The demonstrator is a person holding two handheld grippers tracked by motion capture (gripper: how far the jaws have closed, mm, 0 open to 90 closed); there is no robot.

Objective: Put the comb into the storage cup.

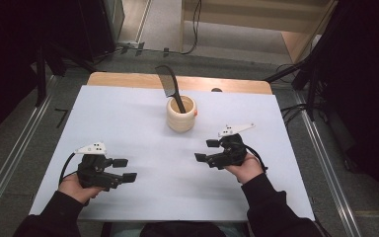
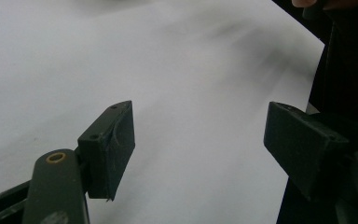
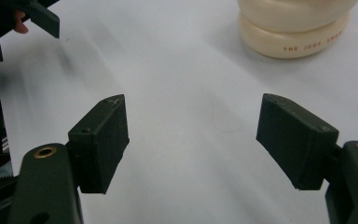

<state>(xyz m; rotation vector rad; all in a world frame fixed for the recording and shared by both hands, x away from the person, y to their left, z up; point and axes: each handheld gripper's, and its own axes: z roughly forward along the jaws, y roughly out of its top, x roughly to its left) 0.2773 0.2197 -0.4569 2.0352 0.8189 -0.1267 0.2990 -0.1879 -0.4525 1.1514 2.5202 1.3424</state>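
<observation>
My left tongs [image 1: 122,169] sit low over the near-left part of the worktop [image 1: 143,128], jaws spread wide with nothing between them; in the left gripper view [image 2: 200,149] there is just bare white surface in the gap. My right tongs [image 1: 207,150] hover over the near-right part, also spread wide and holding nothing, and in the right gripper view [image 3: 193,140] the white sheet lies between the 2 black jaws. Both tongs point inward, toward each other, and are well apart.

Beyond the right tongs, toward the far middle of the worktop, stands the cream cup [image 1: 181,114], upright, clear of both tongs. Its rounded base shows at the top of the right gripper view [image 3: 293,28], with small reddish lettering I cannot fully read. A black comb [image 1: 168,85] stands in the cup, leaning up and to the left, its toothed end above the rim. A small orange patch [image 1: 196,112] shows on the cup's right side
</observation>
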